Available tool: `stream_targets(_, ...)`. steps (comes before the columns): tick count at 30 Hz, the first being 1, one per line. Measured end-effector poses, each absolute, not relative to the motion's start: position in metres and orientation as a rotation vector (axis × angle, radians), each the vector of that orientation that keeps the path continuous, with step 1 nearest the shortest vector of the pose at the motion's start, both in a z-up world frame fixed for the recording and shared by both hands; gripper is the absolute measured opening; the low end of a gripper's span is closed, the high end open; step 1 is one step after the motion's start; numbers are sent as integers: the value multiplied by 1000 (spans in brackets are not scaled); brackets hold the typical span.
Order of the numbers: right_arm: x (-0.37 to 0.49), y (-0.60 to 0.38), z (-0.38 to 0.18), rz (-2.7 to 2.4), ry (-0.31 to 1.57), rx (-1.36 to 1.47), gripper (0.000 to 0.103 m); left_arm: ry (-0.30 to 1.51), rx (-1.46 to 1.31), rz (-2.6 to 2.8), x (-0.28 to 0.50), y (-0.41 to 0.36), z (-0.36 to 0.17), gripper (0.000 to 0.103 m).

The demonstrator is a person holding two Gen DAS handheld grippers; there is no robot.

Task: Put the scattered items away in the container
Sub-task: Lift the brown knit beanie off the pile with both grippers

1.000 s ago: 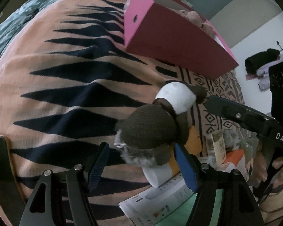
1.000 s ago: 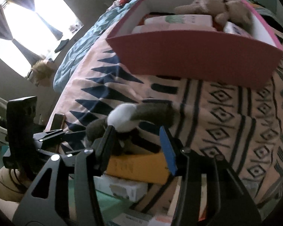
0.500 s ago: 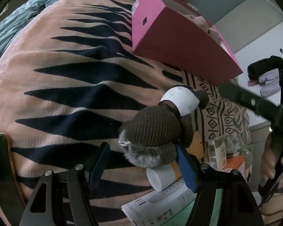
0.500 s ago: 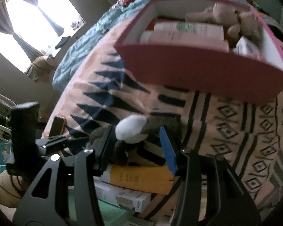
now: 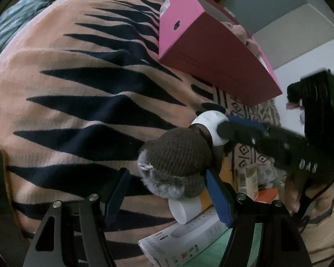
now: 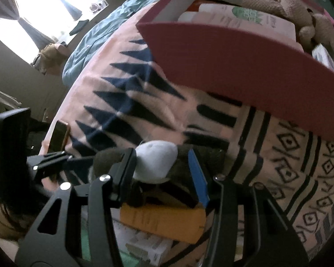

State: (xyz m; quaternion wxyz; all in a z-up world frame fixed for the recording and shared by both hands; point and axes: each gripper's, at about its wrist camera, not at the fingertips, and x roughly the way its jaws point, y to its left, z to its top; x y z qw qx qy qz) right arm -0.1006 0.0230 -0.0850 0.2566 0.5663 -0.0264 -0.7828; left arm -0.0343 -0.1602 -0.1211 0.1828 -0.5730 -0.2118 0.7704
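A brown plush toy [image 5: 178, 155] with a white muzzle and grey fur lies at the near edge of the patterned blanket; in the right wrist view its white part [image 6: 155, 164] shows. My left gripper [image 5: 164, 195] is open, jaws either side of the toy's near end. My right gripper [image 6: 162, 173] is open, its jaws straddling the white part; its finger [image 5: 245, 133] reaches in from the right. The pink box [image 5: 211, 51] stands beyond, holding a knitted teddy [image 6: 300, 15] and cartons.
An orange box [image 6: 162, 220], a white tube [image 5: 184, 207] and white cartons [image 5: 184, 238] lie under and beside the toy at the blanket's edge. A phone [image 6: 59, 138] lies at the left. A teal duvet [image 6: 104, 29] is behind the blanket [image 5: 78, 89].
My right gripper has moved in from the right and now straddles the toy's white part. The left gripper has edged slightly closer. Both stay open.
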Motion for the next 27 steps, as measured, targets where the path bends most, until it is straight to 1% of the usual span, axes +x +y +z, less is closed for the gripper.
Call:
stream_targets(3,-92,27,-87,-2121,-86,1546,51,-638,-1617,2158,-36,-162,-123,71)
stream_targets(8,-84,30,-93,-2115,-132,1554,51,-646,-1608,2163,-41,-161,-121,71)
stream_targets(13,-84,27,-93,-2132,-136,1538,50,-672,-1608,2170,-47,-164,-120,71)
stream_targets(18,-82,28,-93,-2145,-157,1527,47,-634,-1590,2206,-54,-162,-116,70)
stream_targets(19,-82,28,-92,-2148,-155,1527,47,-631,-1587,2203,-56,-160,-116,69)
stream_targets(20,-81,28,-91,-2153,-153,1524,46,-631,-1584,2197,-56,-159,-116,64)
stream_targets(22,-81,27,-92,-2153,-149,1522,46,-614,-1587,2184,-58,-154,-116,61)
stream_targets(25,-79,26,-90,-2166,-131,1514,46,-575,-1590,2193,-58,-148,-114,61)
stream_targets(27,-79,27,-89,-2174,-133,1512,46,-588,-1583,2188,-57,-149,-112,60)
